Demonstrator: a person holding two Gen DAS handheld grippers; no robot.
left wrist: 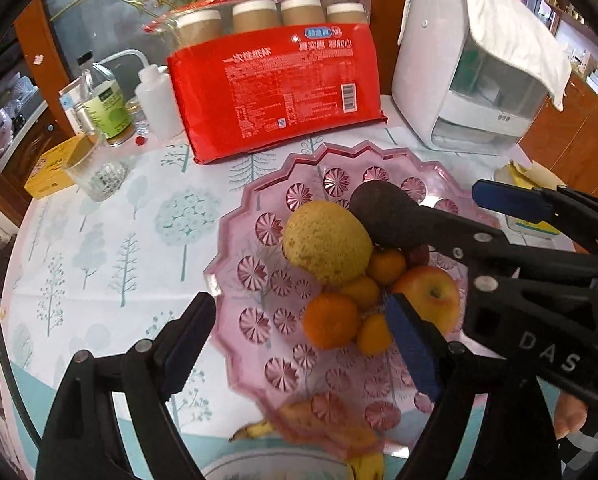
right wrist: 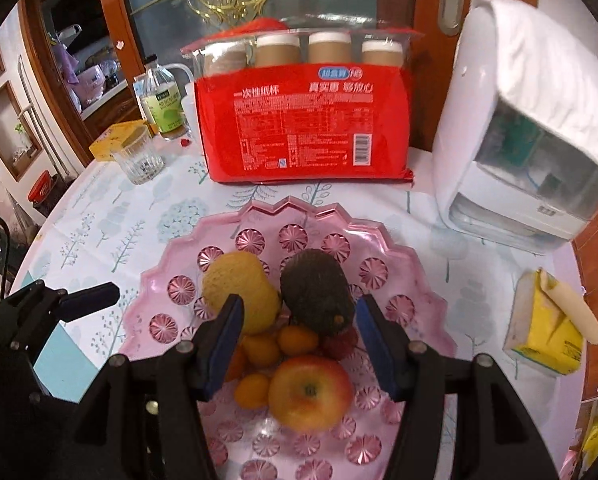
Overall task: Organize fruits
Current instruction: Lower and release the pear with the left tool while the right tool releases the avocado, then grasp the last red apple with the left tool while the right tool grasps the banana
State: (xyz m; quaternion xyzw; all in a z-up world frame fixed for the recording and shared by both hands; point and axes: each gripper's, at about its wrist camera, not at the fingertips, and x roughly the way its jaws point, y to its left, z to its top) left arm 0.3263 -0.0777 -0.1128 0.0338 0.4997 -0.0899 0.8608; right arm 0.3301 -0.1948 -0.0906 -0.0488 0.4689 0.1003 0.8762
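A pink glass fruit plate (left wrist: 267,184) (right wrist: 259,216) holds a yellow pear (left wrist: 325,242) (right wrist: 239,284), a dark avocado (left wrist: 387,212) (right wrist: 317,292), a red-yellow apple (left wrist: 429,296) (right wrist: 309,392), an orange (left wrist: 331,326), several small kumquats (right wrist: 297,340) and something small and red (right wrist: 339,346). My left gripper (left wrist: 303,344) is open and empty over the plate's near left. My right gripper (right wrist: 299,340) (left wrist: 439,248) is open around the fruit pile, the avocado just beyond its fingertips. A banana (left wrist: 363,468) lies under the plate's near rim.
A red pack of paper cups (left wrist: 275,88) (right wrist: 303,120) stands behind the plate. A white dispenser (left wrist: 471,60) (right wrist: 527,128) is at back right. A drinking glass (left wrist: 95,172) (right wrist: 137,156), bottles (left wrist: 107,100) and a yellow box (left wrist: 51,168) are at back left. A yellow tissue pack (right wrist: 547,328) lies right.
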